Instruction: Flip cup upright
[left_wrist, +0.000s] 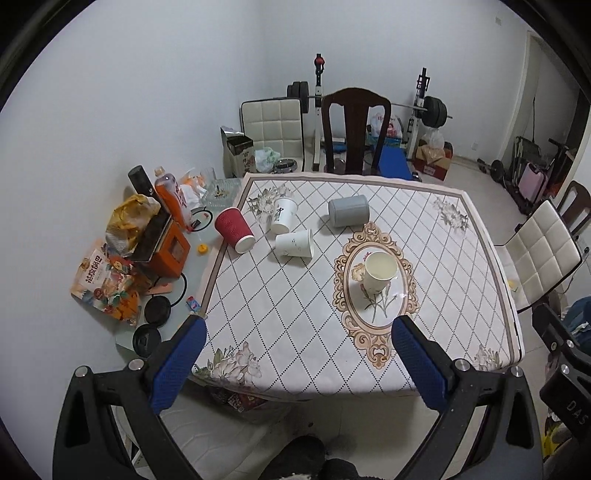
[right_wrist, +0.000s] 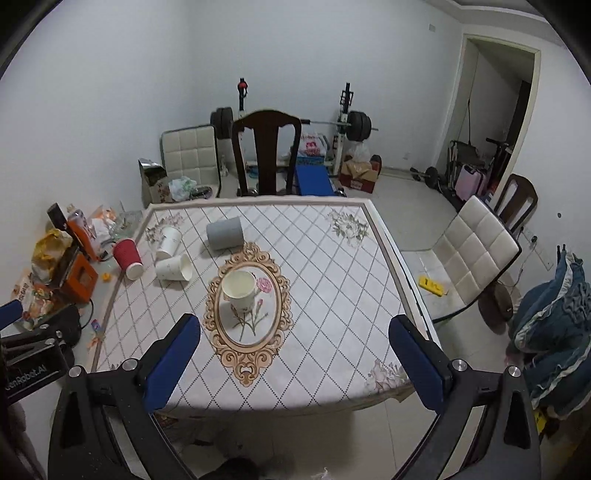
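Presently both the left gripper (left_wrist: 295, 350) and right gripper (right_wrist: 295, 347) hover with jaws apart and empty near the desk (left_wrist: 480, 295) edge, while the cream paper cup (left_wrist: 378, 271) on the oval medallion could crumple under a hard pinch.

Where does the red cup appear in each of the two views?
Left wrist view: the red cup lies on its side at the table's left edge, left of centre.
Right wrist view: the red cup lies far left, at mid-height.
Shared landmark: the grey cup lying on its side.
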